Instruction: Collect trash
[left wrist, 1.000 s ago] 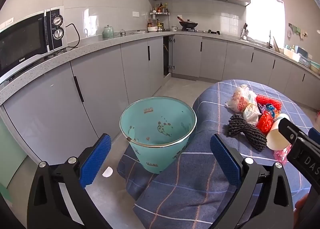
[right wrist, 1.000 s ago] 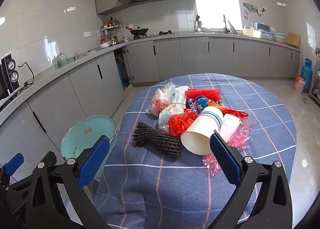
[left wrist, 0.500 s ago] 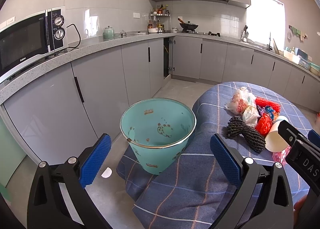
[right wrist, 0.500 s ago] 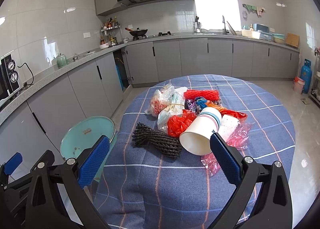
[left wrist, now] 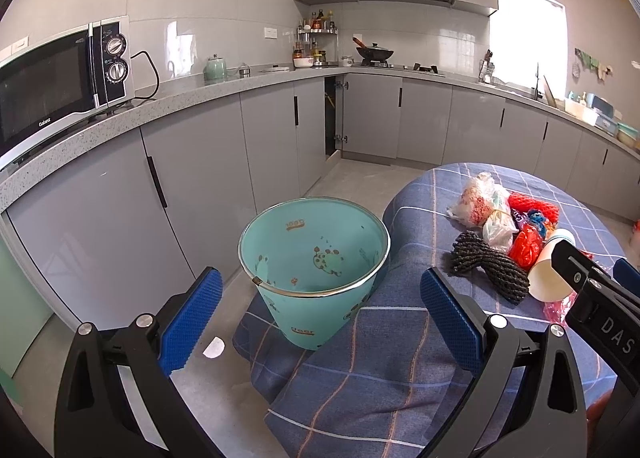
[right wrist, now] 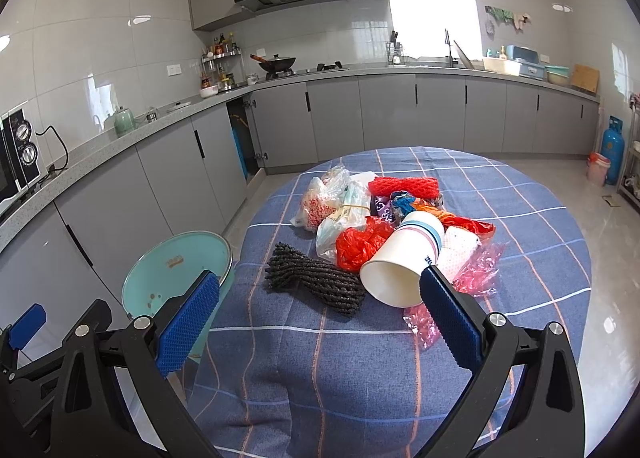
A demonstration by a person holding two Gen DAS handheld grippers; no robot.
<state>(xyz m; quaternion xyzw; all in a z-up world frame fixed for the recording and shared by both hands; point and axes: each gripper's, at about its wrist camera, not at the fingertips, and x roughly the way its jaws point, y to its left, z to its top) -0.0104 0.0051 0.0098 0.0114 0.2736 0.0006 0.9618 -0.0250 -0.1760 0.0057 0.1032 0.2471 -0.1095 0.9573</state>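
Teal bin (left wrist: 314, 270) stands on floor, against table's left edge, touching the hanging blue checked cloth (right wrist: 360, 358). Left gripper (left wrist: 320, 314) spread wide, nothing held, facing bin. Trash heap mid-table: black mesh bundle (right wrist: 314, 278), red bag (right wrist: 360, 244), tipped paper cup (right wrist: 404, 258), pink wrap (right wrist: 476, 266). Right gripper (right wrist: 320, 314) spread, nothing held, near cup.

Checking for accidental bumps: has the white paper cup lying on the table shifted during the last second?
No. In the right wrist view the white paper cup keeps its place against the black mesh bundle and red plastic bag; only the camera drifted slightly.
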